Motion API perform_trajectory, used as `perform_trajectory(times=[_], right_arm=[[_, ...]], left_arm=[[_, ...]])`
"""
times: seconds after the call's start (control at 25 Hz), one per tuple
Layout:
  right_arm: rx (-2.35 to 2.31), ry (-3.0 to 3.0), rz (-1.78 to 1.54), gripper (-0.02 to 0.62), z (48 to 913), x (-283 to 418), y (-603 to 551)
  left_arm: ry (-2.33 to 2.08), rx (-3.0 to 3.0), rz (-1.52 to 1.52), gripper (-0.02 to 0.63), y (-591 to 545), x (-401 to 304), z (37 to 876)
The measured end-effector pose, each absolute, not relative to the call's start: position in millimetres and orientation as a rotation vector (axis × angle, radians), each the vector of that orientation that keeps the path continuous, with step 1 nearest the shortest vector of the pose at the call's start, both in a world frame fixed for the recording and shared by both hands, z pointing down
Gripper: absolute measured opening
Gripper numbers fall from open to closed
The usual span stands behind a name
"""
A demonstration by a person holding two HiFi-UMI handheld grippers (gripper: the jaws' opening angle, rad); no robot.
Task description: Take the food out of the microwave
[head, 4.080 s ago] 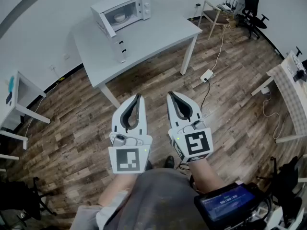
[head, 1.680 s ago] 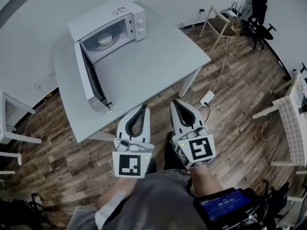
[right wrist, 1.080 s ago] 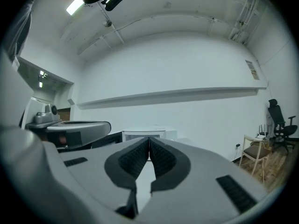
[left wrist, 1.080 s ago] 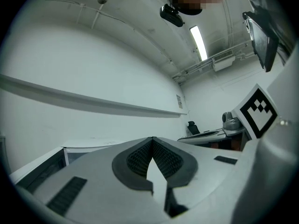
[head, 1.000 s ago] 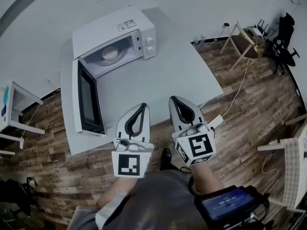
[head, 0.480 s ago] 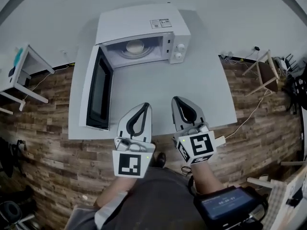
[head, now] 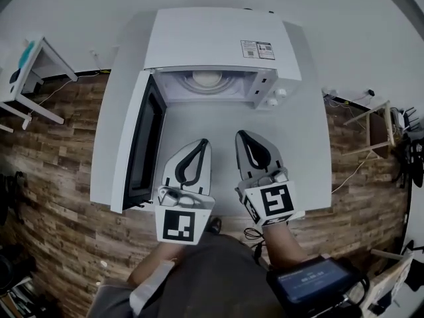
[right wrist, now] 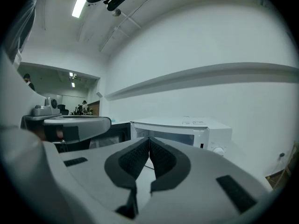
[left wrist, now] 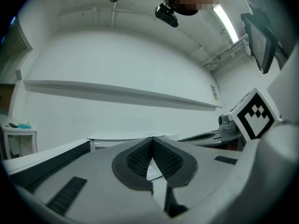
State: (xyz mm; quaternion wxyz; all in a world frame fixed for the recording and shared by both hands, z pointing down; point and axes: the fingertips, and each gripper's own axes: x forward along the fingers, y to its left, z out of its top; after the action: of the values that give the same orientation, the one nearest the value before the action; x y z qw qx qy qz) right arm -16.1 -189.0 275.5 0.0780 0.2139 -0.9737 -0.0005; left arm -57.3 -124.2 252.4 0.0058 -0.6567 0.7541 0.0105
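White microwave (head: pixel 218 42) open; food (head: pixel 207 79) inside, untouched
Door (head: pixel 142 144) swung wide; left gripper (head: pixel 201 142) and right gripper (head: pixel 240 135) hover over the table (head: pixel 305 151) before it, jaws together, empty; reaching and lifting remain.

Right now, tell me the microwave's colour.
White microwave, dark door window; clearest in head view.

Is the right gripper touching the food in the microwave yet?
Apart. Head view: bare table lies between the right gripper and the food inside the microwave.
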Motion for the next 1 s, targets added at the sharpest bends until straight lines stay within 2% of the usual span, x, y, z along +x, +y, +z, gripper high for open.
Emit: perform_trajectory(times=[0.36, 1.0], right_arm=[[0.610, -2.891, 0.026, 0.008, 293.0, -75.1, -250.0], [0.482, -2.853, -0.017, 0.008, 319.9, -87.6, -278.8]], left_arm=[[2.458, -2.083, 0.060, 0.006, -175.0, -106.6, 282.9], [2.532, -2.019, -0.034, 0.006, -205.1, -115.7, 292.3]])
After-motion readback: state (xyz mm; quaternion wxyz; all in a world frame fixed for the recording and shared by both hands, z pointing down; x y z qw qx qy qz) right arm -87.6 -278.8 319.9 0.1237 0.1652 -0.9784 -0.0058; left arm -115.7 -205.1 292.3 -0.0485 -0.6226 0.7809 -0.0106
